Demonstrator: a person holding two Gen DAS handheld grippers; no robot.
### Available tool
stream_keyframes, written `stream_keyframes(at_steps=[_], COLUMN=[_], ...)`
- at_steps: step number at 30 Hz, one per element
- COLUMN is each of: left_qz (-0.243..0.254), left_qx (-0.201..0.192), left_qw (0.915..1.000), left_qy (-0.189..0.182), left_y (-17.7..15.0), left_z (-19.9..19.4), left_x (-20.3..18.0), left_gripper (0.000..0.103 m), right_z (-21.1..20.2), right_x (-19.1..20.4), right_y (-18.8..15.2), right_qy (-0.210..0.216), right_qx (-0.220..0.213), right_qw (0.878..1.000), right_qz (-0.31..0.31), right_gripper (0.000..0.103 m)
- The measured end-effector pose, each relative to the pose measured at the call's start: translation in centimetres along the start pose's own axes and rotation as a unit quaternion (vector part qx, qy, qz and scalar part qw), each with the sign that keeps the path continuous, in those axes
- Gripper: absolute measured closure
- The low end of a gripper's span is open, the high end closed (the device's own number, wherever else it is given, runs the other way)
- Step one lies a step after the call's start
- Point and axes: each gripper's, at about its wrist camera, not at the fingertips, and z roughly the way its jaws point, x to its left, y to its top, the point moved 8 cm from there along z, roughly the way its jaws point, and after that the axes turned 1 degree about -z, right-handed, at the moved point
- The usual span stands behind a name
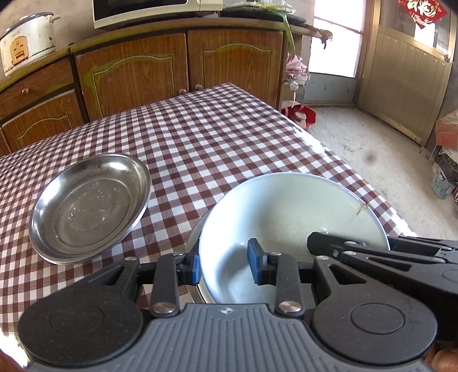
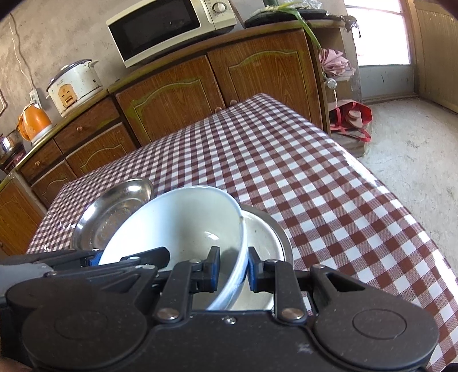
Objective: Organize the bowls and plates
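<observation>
Both grippers, left gripper (image 1: pixel 224 264) and right gripper (image 2: pixel 233 267), have their jaws clamped on the white bowl's (image 1: pixel 289 206) rim, over the steel bowl (image 2: pixel 266 231). I'd lower it level, centred. Steel plate (image 1: pixel 88 206) sits beyond on the surface (image 1: pixel 229 137).

Checked tablecloth (image 1: pixel 217 137) across the middle, wooden cabinets (image 2: pixel 171 97) behind, microwave (image 2: pixel 169 28) on top, white rice cooker (image 2: pixel 75 85) upper left, orange kettle (image 2: pixel 34 121) at left edge, red bag (image 2: pixel 353 117) at right

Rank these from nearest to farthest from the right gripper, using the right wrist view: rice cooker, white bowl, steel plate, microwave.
1. white bowl, rim between the right gripper fingers
2. steel plate, left, on the table
3. rice cooker, far left counter
4. microwave, top, slightly beyond
</observation>
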Motion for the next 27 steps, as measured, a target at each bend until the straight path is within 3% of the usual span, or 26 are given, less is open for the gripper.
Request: stream_keyframes(at_steps=[18,27], left_qz=[0.019,0.004], left_qx=[0.009,0.012], left_qw=[0.9998,0.9999], left_qy=[0.005,-0.002], left_y=[-0.6,-0.7], left_z=[1.1,1.1], left_x=[-0.6,-0.3], left_gripper=[0.070,0.070], right_z=[1.4,1.4], right_x=[-1.0,-1.0], right_y=[-0.9,-1.0], right_qy=[-0.003,-0.004], right_qx=[0.016,0.013], right_qw=[1.000,1.000], right_qz=[0.012,0.002], right_gripper=[0.076,0.075])
